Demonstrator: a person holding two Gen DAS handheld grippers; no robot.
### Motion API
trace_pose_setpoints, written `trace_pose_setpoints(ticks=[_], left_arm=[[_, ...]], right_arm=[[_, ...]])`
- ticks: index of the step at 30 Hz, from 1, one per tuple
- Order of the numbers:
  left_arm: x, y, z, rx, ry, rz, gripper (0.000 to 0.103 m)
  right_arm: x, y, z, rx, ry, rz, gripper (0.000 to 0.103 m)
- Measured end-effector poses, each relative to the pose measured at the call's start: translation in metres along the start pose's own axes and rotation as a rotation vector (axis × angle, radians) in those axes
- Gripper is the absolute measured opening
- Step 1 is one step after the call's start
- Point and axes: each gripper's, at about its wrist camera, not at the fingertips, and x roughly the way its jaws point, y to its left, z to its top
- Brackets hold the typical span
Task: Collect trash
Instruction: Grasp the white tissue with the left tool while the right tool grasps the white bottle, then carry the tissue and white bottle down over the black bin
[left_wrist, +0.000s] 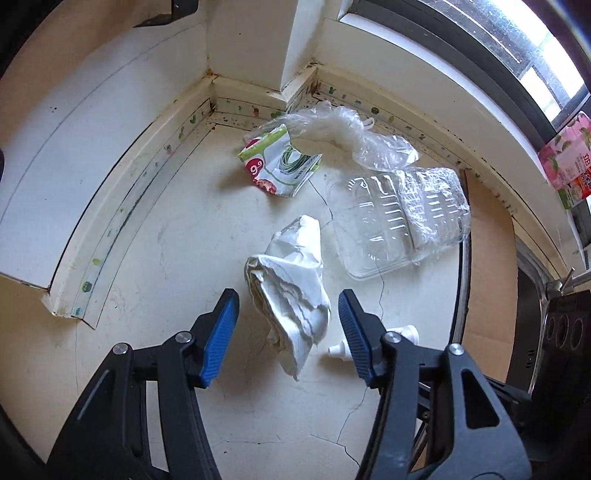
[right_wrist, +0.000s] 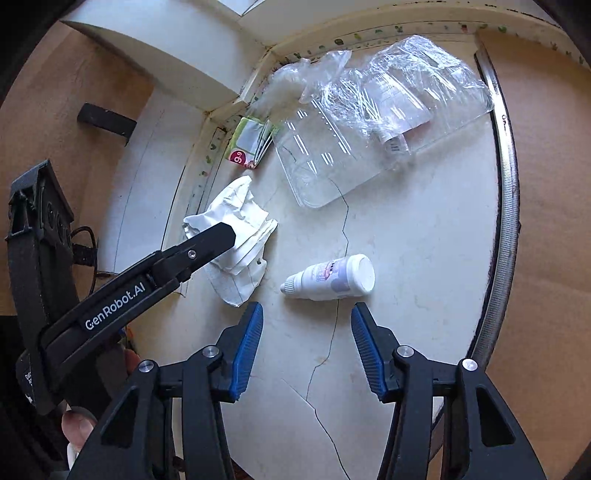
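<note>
Left tongs spread, straddling crumpled paper on bench: light, soft, pinch mid-wad. Right tongs spread, just short of small bottle right of paper: stiff, slippery, grip across body.

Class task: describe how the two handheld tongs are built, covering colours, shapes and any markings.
Both the left tongs and the right tongs have black angular plastic arms, ribbed blue pads and silver round pivot bolts. The left one's side carries white "GenRobot.AI" lettering.
</note>
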Motion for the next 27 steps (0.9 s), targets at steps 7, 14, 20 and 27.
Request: trace_pose_setpoints(ticks=[7, 14, 20, 27], left_arm=[[0.014, 0.003, 0.002, -0.005, 0.005, -0.037, 0.025], [0.001, 0.014, -0.017, 0.033, -0.02, -0.003, 0.023], [-0.018, 0.025, -0.04, 0.04, -0.043, 0.014, 0.022], [-0.044, 0.023, -0.063, 0.088, -0.065, 0.033, 0.022]], right_arm=[[0.01, -0.002, 0.021, 0.021, -0.019, -0.021, 0.051], [0.022, 0.019, 0.034, -0.05, -0.053, -0.1, 0.046], [0.04, 0.044, 0.037, -0.144, -0.061, -0.237, 0.035], [0.049, 0.057, 0.031, -0.183, -0.071, -0.286, 0.024]])
